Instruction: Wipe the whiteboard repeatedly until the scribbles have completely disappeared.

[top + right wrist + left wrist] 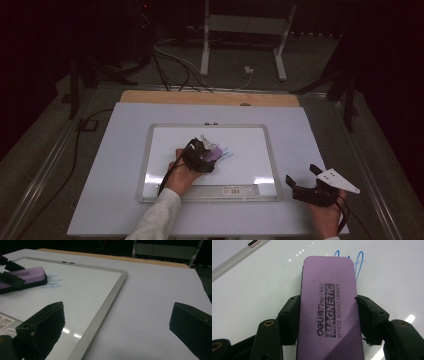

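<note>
Item: purple eraser — clamped by its long sides in my left gripper, lying flat on the whiteboard just short of the blue scribble.
Item: right gripper — jaws spread wide, holding nothing, parked on the table beside the board's frame.
Risk: tilting the eraser — an edge lifts and streaks stay; the unheld board may slide.
</note>
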The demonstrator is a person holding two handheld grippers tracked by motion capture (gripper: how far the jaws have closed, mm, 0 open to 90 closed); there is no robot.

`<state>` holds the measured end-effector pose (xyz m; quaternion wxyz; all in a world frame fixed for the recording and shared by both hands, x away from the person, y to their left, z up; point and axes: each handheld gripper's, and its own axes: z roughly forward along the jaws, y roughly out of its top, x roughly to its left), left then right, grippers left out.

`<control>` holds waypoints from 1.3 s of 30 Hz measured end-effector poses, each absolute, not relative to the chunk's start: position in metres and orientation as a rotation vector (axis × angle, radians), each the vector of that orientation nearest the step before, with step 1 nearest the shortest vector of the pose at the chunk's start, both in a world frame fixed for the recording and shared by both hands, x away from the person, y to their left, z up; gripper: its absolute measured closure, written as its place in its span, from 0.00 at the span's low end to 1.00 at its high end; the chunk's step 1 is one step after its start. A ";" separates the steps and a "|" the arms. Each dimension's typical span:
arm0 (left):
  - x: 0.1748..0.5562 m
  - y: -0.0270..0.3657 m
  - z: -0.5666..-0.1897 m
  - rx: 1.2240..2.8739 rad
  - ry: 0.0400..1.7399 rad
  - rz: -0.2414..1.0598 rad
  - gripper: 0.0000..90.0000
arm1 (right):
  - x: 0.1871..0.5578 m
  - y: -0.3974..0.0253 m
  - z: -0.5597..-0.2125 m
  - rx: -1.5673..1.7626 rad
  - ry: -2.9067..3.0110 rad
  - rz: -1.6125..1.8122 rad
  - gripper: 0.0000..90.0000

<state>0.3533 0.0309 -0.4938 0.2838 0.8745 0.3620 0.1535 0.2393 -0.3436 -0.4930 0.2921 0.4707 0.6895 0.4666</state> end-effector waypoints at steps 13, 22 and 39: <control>0.383 0.062 -0.496 2.246 1.186 0.535 0.41 | 0.239 -0.345 -0.493 1.258 1.834 1.246 0.01; 0.376 0.061 -0.490 2.225 1.140 0.617 0.41 | 0.239 -0.345 -0.493 1.259 1.837 1.244 0.01; 0.382 0.059 -0.493 2.234 1.182 0.654 0.38 | 0.239 -0.346 -0.493 1.267 1.833 1.248 0.01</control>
